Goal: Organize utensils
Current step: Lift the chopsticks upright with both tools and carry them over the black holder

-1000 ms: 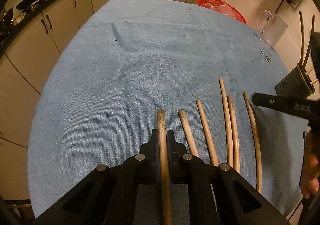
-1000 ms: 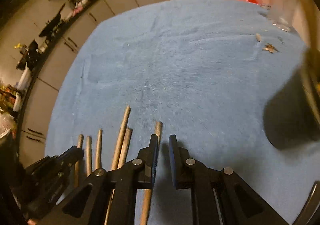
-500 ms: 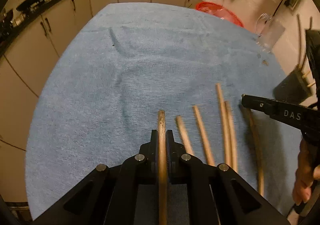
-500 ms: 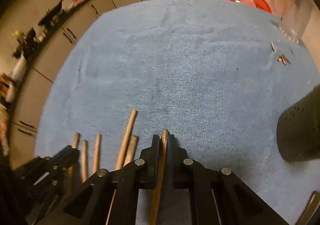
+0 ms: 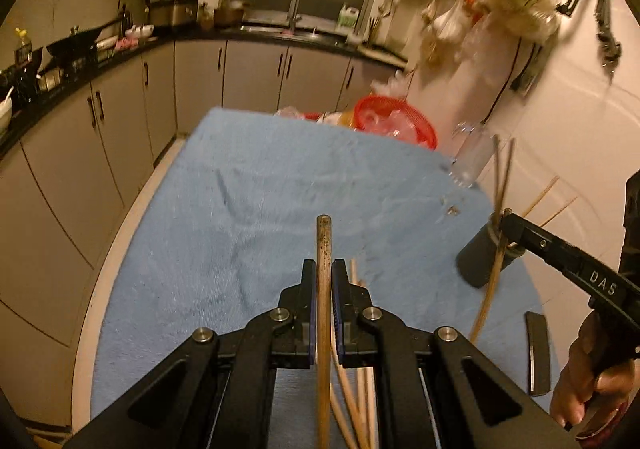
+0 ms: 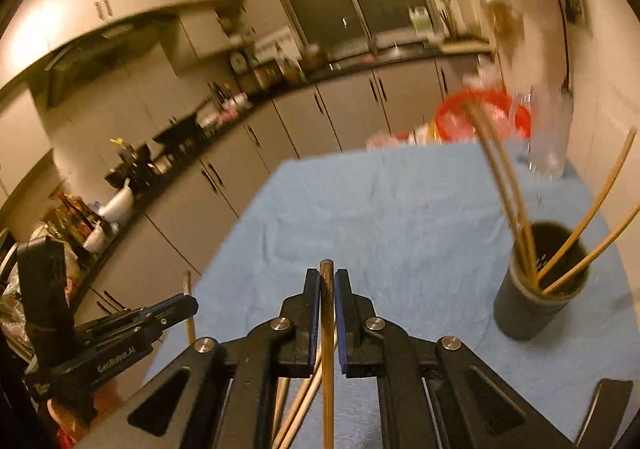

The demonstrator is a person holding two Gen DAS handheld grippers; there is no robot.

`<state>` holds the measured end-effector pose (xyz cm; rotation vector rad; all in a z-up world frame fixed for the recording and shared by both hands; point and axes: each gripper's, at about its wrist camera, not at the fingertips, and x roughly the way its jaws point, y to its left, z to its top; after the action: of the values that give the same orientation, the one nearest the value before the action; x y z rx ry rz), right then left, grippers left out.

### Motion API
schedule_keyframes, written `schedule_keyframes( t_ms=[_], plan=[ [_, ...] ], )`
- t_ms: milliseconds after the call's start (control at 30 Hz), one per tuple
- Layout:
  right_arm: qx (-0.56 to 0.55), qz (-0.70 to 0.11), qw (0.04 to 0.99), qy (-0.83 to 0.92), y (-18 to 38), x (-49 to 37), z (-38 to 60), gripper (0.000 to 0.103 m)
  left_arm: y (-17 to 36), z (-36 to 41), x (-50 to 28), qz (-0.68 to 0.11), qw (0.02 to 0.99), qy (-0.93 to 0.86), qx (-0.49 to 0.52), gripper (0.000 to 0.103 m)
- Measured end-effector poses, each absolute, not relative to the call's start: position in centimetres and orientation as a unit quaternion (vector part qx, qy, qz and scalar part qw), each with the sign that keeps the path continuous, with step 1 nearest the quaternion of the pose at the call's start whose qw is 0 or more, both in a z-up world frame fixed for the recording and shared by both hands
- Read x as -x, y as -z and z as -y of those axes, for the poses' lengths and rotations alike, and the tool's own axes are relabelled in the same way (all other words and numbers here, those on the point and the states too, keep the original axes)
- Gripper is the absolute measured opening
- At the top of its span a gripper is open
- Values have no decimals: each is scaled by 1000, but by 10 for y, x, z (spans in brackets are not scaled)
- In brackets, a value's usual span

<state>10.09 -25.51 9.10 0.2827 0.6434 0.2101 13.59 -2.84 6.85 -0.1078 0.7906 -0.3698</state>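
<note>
My left gripper is shut on a wooden chopstick and holds it lifted above the blue towel. My right gripper is shut on another chopstick, also raised. It shows in the left wrist view beside the dark utensil holder. The holder stands at the right with several chopsticks in it. More loose chopsticks lie on the towel under my left gripper.
A red basket and a clear glass pitcher stand at the towel's far right. Kitchen cabinets run along the left and back. A dark flat piece lies at the towel's right edge.
Both grippers have lifted and tilted up, each with a chopstick. The right gripper closed on its chopstick and rose toward the holder.
</note>
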Motion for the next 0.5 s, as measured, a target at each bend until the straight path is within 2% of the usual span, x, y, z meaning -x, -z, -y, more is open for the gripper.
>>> schedule_keyframes(
  t_ms=[500],
  plan=[
    [-143, -264, 948, -106, -115, -66, 264, 8, -103, 35, -113, -345, 919, 184, 49, 8]
  ],
)
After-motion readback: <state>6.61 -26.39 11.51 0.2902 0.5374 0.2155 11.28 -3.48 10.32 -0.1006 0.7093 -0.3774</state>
